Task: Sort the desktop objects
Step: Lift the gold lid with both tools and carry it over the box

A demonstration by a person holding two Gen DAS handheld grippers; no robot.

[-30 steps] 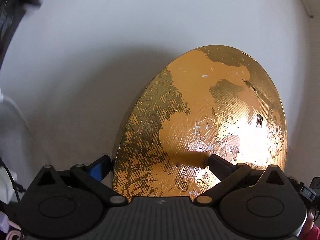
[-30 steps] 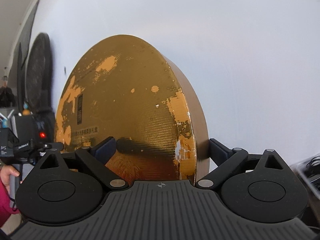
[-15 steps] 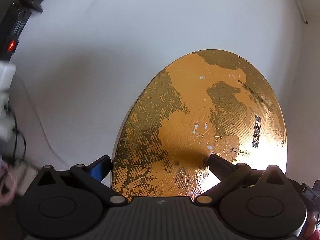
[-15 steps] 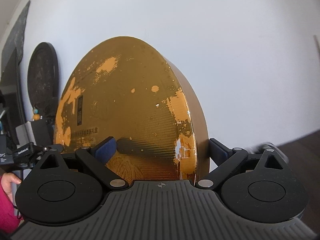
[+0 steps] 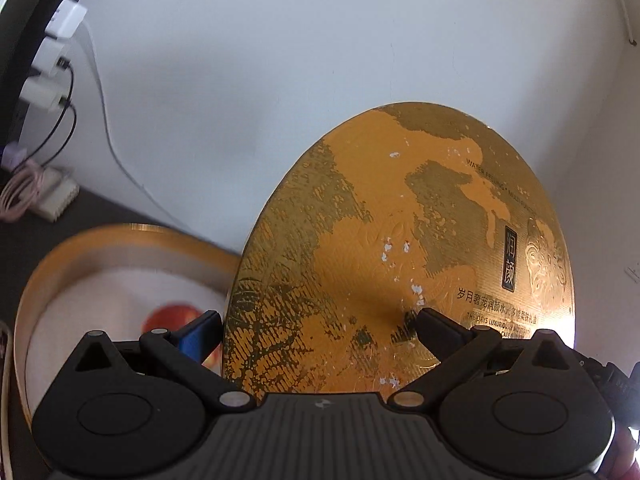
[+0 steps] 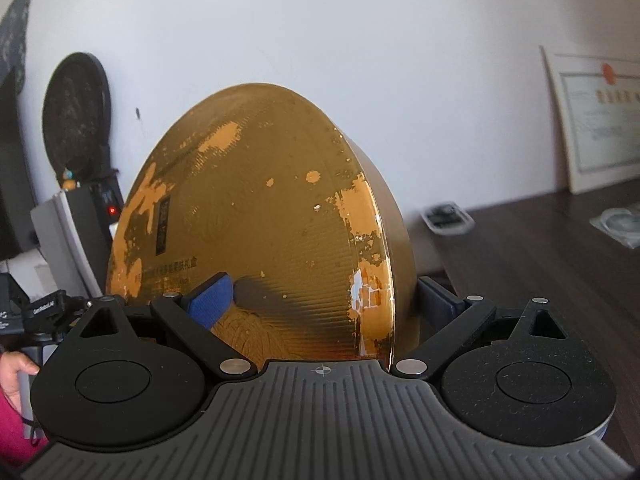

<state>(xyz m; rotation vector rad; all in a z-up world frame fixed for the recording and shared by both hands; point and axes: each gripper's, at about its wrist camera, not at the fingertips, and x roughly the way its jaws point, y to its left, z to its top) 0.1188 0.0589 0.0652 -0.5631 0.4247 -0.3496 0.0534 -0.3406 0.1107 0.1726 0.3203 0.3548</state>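
One round gold lid [image 5: 400,264] is in view, the same one seen from both wrists. There is one open round gold box base [image 5: 120,276] on the bench [image 6: 560,248], with one red-orange item [image 5: 172,318] inside, too blurred to name. Two claws show: the left claw [image 5: 316,326] and the right claw [image 6: 324,300]. Three white plugs [image 5: 52,56] sit in one power strip. One framed certificate [image 6: 596,120] leans on the wall, and one dark round disc [image 6: 76,108] stands further left.

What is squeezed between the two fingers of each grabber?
The big round gold lid. In the left wrist view the left gripper holds its edge; in the right wrist view the right gripper clamps the lid too.
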